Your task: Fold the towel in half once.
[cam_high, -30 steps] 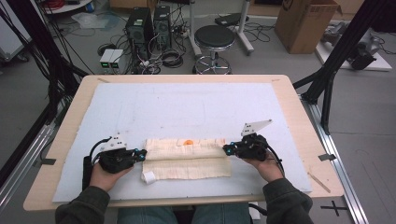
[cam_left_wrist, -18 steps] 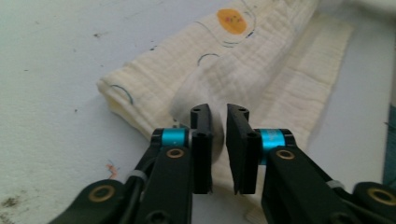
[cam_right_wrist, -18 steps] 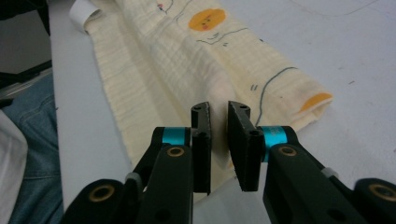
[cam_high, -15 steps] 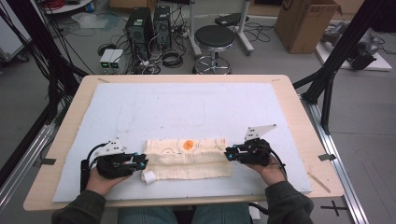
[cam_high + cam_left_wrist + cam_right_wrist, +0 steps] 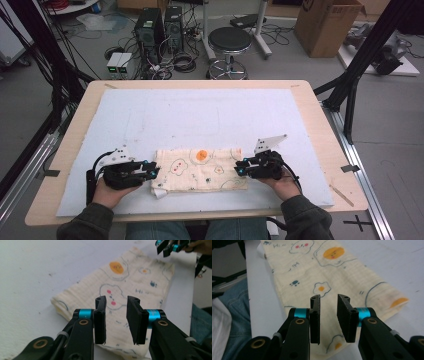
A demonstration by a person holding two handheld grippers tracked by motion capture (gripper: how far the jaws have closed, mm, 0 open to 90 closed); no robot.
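Folded cream cartoon-print cloth [image 5: 200, 170] lies lengthwise between your left gripper [image 5: 150, 172] and right gripper [image 5: 241, 169]; both fingers spread, empty.

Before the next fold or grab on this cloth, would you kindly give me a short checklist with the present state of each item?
1. Left tool open, nothing between its jaws: ok.
2. Right tool open, nothing between its jaws: ok.
3. Cloth lies folded and flat on the white mat: ok.
4. Each tool sits at its own end of the cloth, left and right: ok.
5. Near left corner of the cloth tidy: not ok, a flap sticks out.
6. Layers under the top face aligned: cannot tell.
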